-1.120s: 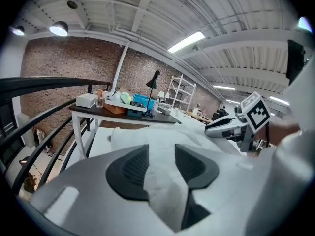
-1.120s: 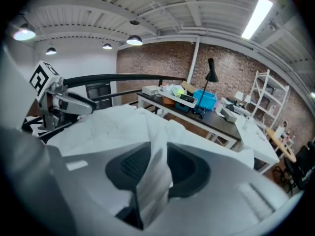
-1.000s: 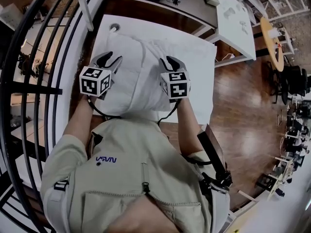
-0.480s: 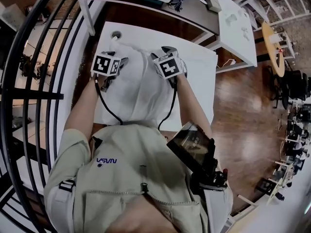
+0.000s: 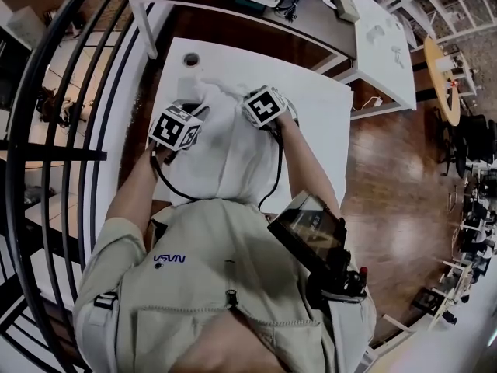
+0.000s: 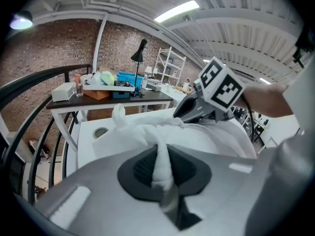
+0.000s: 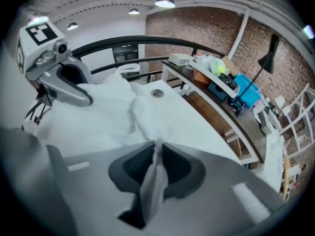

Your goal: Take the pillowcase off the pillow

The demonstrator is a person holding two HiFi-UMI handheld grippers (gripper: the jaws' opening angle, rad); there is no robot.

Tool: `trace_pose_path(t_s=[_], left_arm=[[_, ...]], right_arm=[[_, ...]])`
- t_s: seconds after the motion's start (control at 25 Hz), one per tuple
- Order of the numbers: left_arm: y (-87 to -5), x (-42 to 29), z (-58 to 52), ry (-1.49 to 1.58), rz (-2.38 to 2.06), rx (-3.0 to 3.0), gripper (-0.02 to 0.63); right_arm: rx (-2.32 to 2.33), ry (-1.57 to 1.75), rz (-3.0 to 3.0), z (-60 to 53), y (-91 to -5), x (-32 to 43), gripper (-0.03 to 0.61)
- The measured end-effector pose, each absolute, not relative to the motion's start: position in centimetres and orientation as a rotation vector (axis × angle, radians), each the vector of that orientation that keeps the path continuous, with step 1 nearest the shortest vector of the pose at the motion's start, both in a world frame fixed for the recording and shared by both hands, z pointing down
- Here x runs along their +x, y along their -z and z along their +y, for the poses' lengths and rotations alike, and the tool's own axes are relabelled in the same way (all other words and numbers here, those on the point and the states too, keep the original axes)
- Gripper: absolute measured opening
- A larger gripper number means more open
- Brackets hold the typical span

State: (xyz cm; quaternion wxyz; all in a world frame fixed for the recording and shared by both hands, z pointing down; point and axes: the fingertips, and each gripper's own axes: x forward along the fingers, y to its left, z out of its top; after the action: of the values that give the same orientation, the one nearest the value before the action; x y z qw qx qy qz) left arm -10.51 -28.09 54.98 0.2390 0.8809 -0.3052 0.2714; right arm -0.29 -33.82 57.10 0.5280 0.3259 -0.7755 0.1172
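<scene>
A pillow in a white pillowcase (image 5: 233,158) lies lengthwise on the white table (image 5: 318,107), its far end bunched up. My left gripper (image 5: 199,110) sits at the far left of the pillow. In the left gripper view it (image 6: 161,154) has just been closing and is shut on a twisted fold of pillowcase (image 6: 147,132). My right gripper (image 5: 248,99) is at the far right of the pillow. Seen from its own view, the right gripper (image 7: 156,154) has also just been closing and pinches a thin fold of the pillowcase (image 7: 123,112).
A round cable hole (image 5: 190,59) is in the table's far left corner. Behind stands a dark desk (image 5: 311,10) with boxes and a black lamp (image 6: 140,53). A black railing (image 5: 54,123) runs along the left. A dark tablet (image 5: 307,228) hangs at the person's right hip.
Both grippers moved toward the pillow's far end and dropped onto it. Their jaws opened, then shut on folds of the pillowcase, and the cloth there has bunched up.
</scene>
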Motion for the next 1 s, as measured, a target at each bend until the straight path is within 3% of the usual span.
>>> trace_pose_path(t_s=[0.12,0.6,1.0], left_arm=[[-53.1,-10.8,-26.9,-0.668,-0.856,2.465,0.034],[-48.1,-14.1,-24.0,-0.336,-0.925,2.533,0.031],[-53.4,-15.1,-28.0,-0.351,-1.030,2.429,0.043]], right_arm=[[0.883,-0.291,-1.832,-34.5,-56.3,1.1,0.029],[1.235,-0.275,-1.649,-36.2,-53.5,10.8,0.023],[1.317,-0.326,-1.685,-34.4,-54.6,12.6,0.025]])
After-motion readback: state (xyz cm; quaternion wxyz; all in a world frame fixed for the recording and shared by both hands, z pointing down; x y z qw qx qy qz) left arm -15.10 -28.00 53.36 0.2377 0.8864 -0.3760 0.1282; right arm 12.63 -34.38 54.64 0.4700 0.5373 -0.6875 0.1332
